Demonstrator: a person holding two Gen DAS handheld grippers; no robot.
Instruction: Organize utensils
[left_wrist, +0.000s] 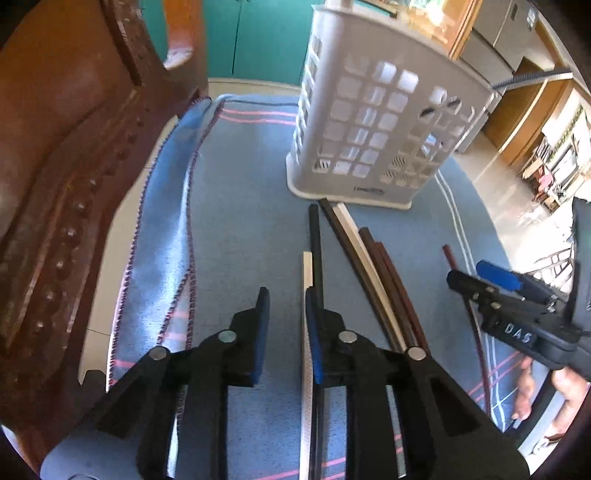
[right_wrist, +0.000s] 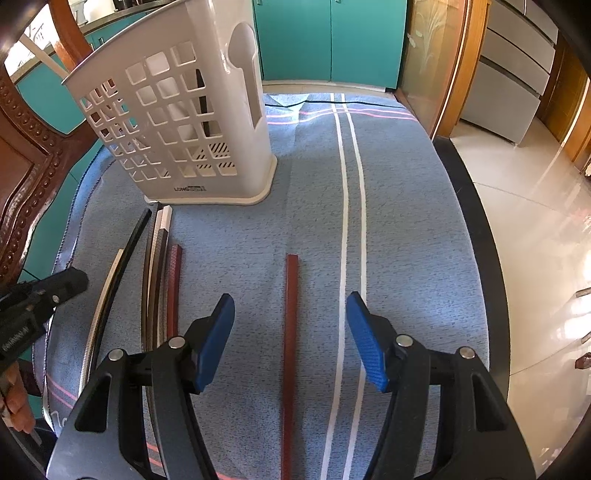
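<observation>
Right wrist view puts my right gripper (right_wrist: 290, 341) wide apart, straddling a lone red chopstick (right_wrist: 291, 314) lying lengthwise on the blue cloth (right_wrist: 406, 221), well short of the white utensil holder (right_wrist: 177, 125). My left gripper (left_wrist: 286, 332) is parted too, gripping nothing, its right finger beside the white chopstick (left_wrist: 306, 273) at the edge of the loose bundle (left_wrist: 373, 273). I judge these sticks light, stiff and slick; I'd pinch near mid-length so they don't pivot.

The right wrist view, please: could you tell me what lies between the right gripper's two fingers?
In the right wrist view, a single red chopstick lies on the blue cloth between the open right gripper fingers, touching neither.
</observation>
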